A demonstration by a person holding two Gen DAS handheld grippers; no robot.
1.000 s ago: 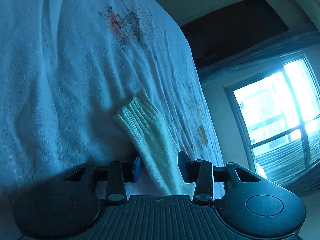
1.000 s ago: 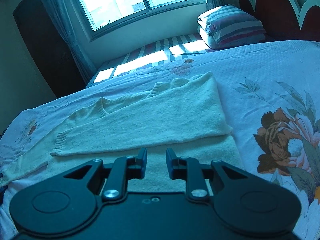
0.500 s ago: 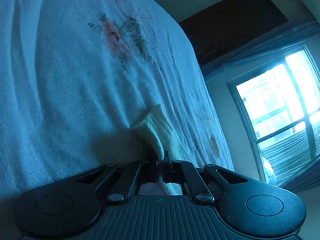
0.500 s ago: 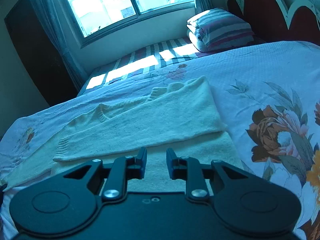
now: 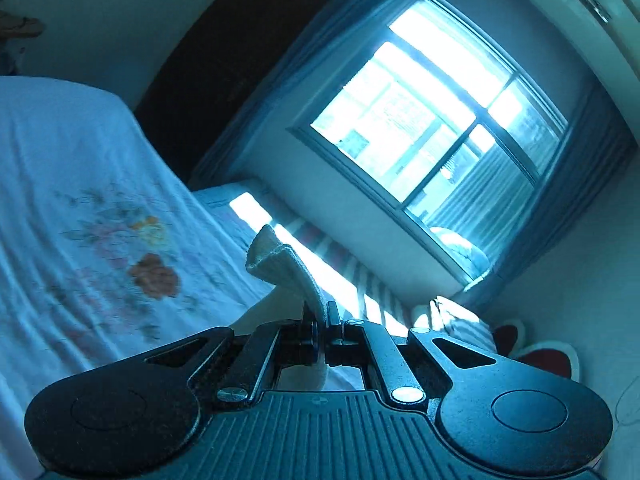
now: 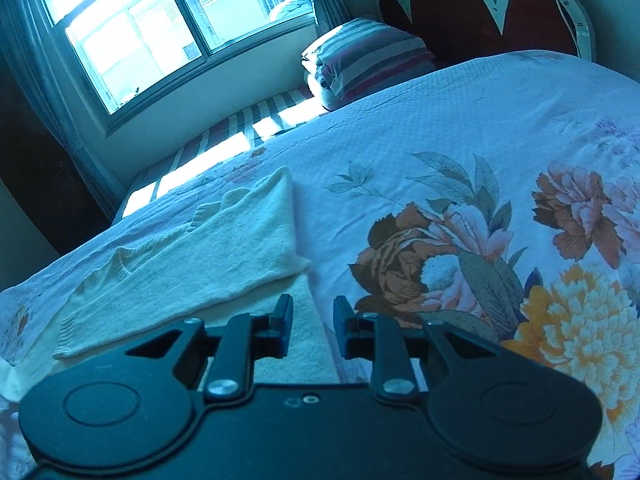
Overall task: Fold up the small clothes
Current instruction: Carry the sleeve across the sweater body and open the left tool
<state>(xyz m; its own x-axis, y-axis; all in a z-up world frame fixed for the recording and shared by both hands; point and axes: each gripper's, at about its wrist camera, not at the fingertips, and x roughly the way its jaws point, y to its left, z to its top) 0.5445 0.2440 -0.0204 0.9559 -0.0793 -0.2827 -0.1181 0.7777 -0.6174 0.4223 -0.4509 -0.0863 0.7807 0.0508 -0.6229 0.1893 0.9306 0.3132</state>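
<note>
A cream knit sweater point(image 6: 208, 256) lies flat on the floral bedspread point(image 6: 460, 152), one sleeve folded across its body. My left gripper point(image 5: 321, 322) is shut on the other sleeve point(image 5: 288, 268), holding its ribbed cuff up off the bed; the cuff sticks out beyond the fingertips. My right gripper point(image 6: 312, 312) is open and empty, hovering just above the sweater's lower right edge. The sweater's body is hidden in the left wrist view.
A folded striped quilt point(image 6: 368, 60) lies by the red headboard point(image 6: 480, 12). A window point(image 6: 160, 24) with curtains is beyond the bed's far side. A striped sheet strip point(image 6: 248, 120) runs under the window. The floral bedspread also shows in the left wrist view point(image 5: 80, 200).
My left gripper closed on the sleeve, lifted it off the bed and swung toward the window. My right gripper drifted right along the sweater's lower edge, still open.
</note>
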